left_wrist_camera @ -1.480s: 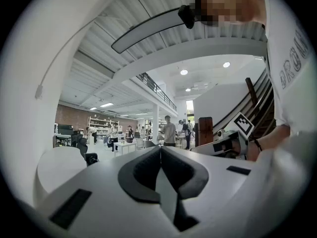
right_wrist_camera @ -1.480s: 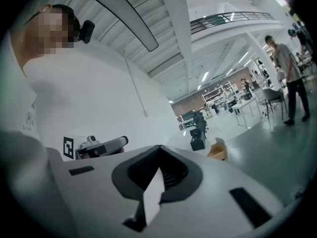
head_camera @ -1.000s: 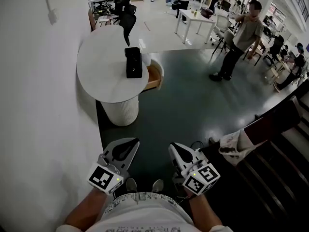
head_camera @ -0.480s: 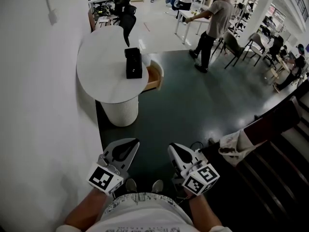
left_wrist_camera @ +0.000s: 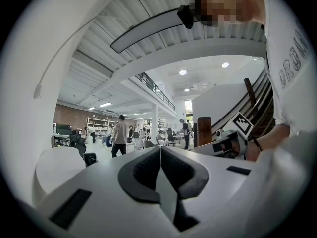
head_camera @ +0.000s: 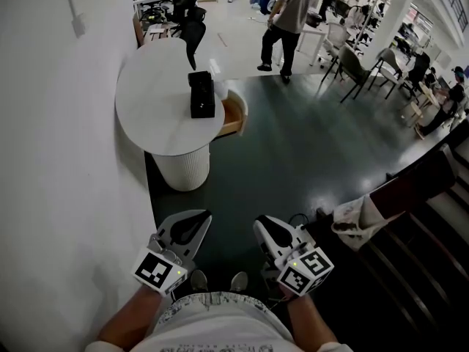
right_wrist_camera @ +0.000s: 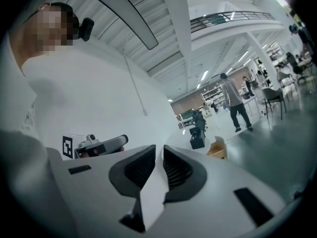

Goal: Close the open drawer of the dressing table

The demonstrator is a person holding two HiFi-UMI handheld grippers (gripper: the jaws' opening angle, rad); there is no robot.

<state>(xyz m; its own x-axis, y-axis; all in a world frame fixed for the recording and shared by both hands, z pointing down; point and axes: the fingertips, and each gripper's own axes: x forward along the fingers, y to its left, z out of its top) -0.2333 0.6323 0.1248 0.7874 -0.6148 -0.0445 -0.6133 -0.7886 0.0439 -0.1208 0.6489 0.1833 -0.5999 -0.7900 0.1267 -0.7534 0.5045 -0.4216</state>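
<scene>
Against the white wall (head_camera: 58, 160) at the upper left of the head view: dressing bench (head_camera: 157, 119), one, with a round white top on a ribbed white pedestal (head_camera: 182, 169); black box-shaped item (head_camera: 202, 94), one, lying on the top near its right edge; drawer (head_camera: 233, 116), one, standing open from the right side of the top just beside that item, with a curved white front and a wood-coloured inside; black office chair (head_camera: 192, 31), one, behind the bench. Dark glossy floor (head_camera: 293, 160) lies between the bench and you; both your claws are well apart from the drawer, low in the view and close to your body. Left claw (head_camera: 196, 217): you hold it level in your left hand, pointing toward the bench; its own view shows the jaws pressed together along a thin seam, nothing between them. Right claw (head_camera: 262, 224): you hold it alongside, near the left one but not touching; its jaws have just been parting and now stand slightly spread, a narrow gap between the ribbed pads, nothing in it. Your shoes (head_camera: 199, 279), two, show just below the claws. Dark stairs (head_camera: 425, 255) run along the right, with a pale bag (head_camera: 359, 218) at their edge. Person (head_camera: 286, 13), one, walks across the lighter floor beyond the bench, among desks and chairs.
</scene>
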